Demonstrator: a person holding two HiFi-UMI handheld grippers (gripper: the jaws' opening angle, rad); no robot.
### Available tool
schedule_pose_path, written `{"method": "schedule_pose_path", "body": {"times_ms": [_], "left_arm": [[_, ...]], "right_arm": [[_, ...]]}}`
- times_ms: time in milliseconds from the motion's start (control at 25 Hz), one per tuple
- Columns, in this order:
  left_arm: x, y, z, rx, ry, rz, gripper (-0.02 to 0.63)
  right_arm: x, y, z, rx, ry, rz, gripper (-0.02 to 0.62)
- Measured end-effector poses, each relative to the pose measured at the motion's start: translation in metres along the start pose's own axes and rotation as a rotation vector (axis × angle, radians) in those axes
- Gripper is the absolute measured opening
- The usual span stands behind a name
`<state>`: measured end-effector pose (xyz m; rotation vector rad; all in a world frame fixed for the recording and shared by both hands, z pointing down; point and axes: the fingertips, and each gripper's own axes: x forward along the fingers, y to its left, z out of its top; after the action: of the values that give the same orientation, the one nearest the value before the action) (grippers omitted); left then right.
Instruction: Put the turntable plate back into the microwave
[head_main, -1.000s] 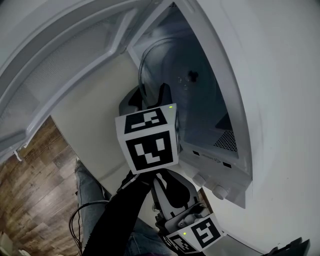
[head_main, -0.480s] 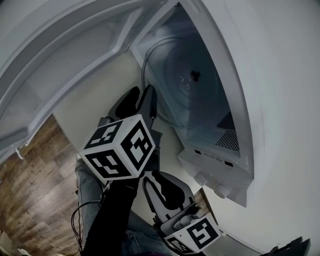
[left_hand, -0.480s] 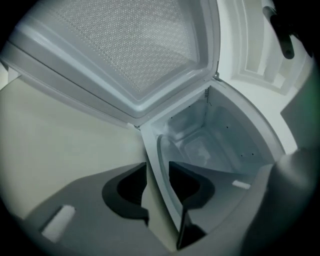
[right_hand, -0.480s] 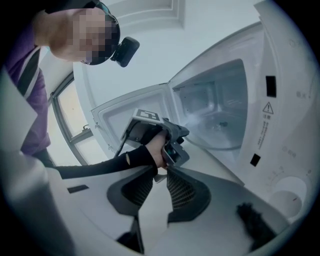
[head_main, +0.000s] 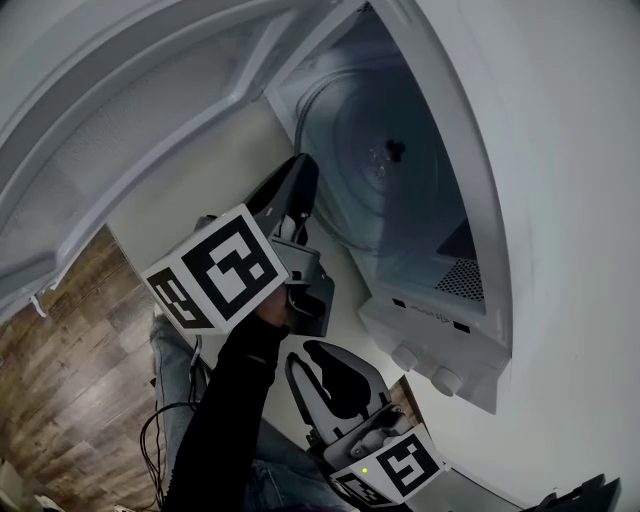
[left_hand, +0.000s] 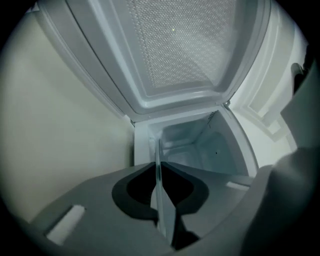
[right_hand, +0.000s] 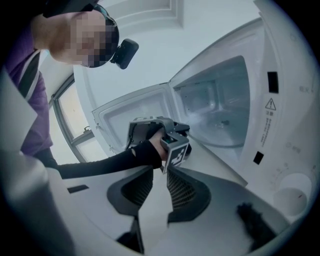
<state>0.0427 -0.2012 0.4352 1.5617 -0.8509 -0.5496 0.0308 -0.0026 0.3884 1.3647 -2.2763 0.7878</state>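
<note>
1. Wooden floor (head_main: 60, 330) lies below us, and the white microwave (head_main: 440, 335) has its door (head_main: 120, 100) swung wide, well apart from both grippers.
2. Our left gripper (head_main: 297, 188) has just been closing its jaws. They now pinch the rim of the glass turntable plate (head_main: 370, 170), which stands tilted in the cavity mouth beside its left edge.
3. Our right gripper (head_main: 325, 358) hangs lower, jaws apart and empty, near the knobs (head_main: 402, 356).
4. Only the left gripper view shows the plate edge-on between the pads. Only the right gripper view shows a window (right_hand: 70, 117) behind us.
</note>
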Motion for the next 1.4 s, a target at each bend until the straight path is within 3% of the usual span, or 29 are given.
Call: {"method": "schedule_pose_path", "body": {"times_ms": [320,440,680,1040,1240,1400], "left_arm": [[0.028,-0.014,-0.001,0.010,0.034,-0.017,0.041],[0.039,-0.020,-0.010,0.053,0.060,-0.006,0.043],[0.045,-0.017,-0.008,0.278,0.118,0.151,0.044],[0.046,-0.015,-0.007,0.780,0.136,0.289,0.080],[0.043,-0.016,-0.004,0.822,0.100,0.260,0.077],[0.030,-0.017,0.000,0.879,0.050,0.255,0.006]], "right_arm": [[0.000,-0.003,-0.002,0.010,0.004,-0.009,0.092],[0.000,-0.003,-0.003,0.014,0.006,-0.009,0.092],[-0.004,-0.010,-0.003,0.030,0.004,-0.022,0.092],[0.000,-0.008,0.001,0.040,-0.004,-0.012,0.092],[-0.001,-0.010,0.005,0.037,-0.018,-0.026,0.093],[-0.002,-0.010,0.011,0.031,-0.034,-0.040,0.092]]}}
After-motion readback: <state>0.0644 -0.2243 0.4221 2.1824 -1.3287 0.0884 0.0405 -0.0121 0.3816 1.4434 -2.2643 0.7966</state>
